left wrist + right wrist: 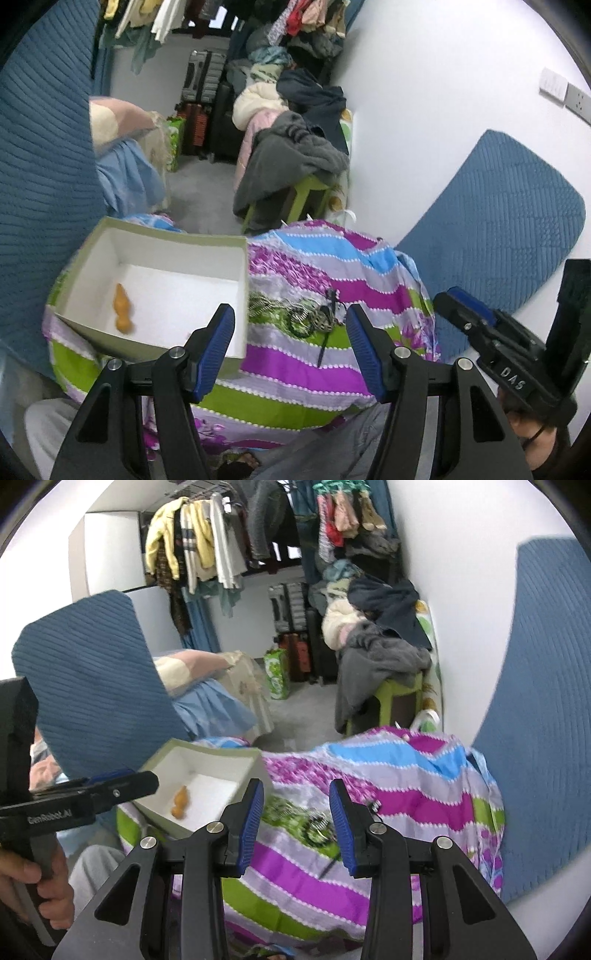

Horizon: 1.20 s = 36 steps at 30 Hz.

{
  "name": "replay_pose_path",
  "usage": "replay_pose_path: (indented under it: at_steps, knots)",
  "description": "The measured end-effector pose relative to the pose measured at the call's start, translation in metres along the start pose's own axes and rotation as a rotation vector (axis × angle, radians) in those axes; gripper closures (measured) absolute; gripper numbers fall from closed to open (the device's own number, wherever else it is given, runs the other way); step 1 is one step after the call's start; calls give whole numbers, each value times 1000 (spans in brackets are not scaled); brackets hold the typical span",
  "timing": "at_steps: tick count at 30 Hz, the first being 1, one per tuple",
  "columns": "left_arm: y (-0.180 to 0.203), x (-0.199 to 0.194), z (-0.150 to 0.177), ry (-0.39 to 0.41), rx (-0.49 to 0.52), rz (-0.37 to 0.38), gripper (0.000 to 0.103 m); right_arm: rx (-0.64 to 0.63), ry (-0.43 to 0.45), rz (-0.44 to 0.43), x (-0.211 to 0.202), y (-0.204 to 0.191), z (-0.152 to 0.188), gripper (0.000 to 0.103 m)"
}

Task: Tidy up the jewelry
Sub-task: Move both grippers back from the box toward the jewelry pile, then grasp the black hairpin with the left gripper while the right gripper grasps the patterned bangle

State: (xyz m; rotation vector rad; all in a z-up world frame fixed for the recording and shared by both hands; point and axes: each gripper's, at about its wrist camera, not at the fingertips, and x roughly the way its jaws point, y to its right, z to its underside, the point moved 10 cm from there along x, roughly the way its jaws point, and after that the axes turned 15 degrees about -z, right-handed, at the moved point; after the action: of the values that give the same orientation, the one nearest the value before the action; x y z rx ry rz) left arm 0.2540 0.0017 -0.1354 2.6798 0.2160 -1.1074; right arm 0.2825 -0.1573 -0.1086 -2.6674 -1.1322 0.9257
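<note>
The jewelry pile (295, 314) was hard to make out: a tangle of dark and pale chains and loops, with a thin dark stick (325, 349) running out of it toward me. In my right wrist view the same pile was partly hidden behind my own fingers, and individual pieces could not be separated. The lower edge of the striped cloth (314, 369) was cut off by my tongs in both views.

The work surface was a rounded, raised form draped in that cloth, banded purple, green, blue and grey. On its left side sat 1 open box (92, 243), white inside, holding 1 orange piece (123, 310) near its left wall. The jewelry pile lay on the cloth just beside the box's right wall, outside it. Beyond stood a cluttered room: hanging clothes (207, 546), suitcases, a green stool (306, 192) heaped with garments, white walls, blue quilted panels (498, 221).

My left gripper (291, 350) pointed downward at the cloth, its 2 blue pads standing well apart, nothing between them, the pile lying beyond the gap. My right gripper (297, 827) was angled likewise, pads parted more narrowly and also empty. My left hand (33, 893) gripped its handle at the right view's lower left.
</note>
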Motion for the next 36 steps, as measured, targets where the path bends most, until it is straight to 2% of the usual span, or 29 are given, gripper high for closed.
replay_pose_path:
  at_steps: [10, 15, 18, 27, 36]
  knots:
    - [37, 48, 26, -58, 12, 39, 44, 86, -55, 33, 11, 53, 50, 71]
    - [48, 76, 35, -104, 13, 43, 46, 120, -69, 39, 27, 74, 62, 72]
    - [56, 95, 36, -121, 33, 38, 58, 126, -65, 36, 40, 87, 67, 72]
    - [68, 156, 50, -184, 49, 24, 62, 191, -110, -49, 101, 117, 88, 77]
    - [65, 206, 70, -258, 33, -16, 62, 199, -217, -120, 157, 135, 110, 81]
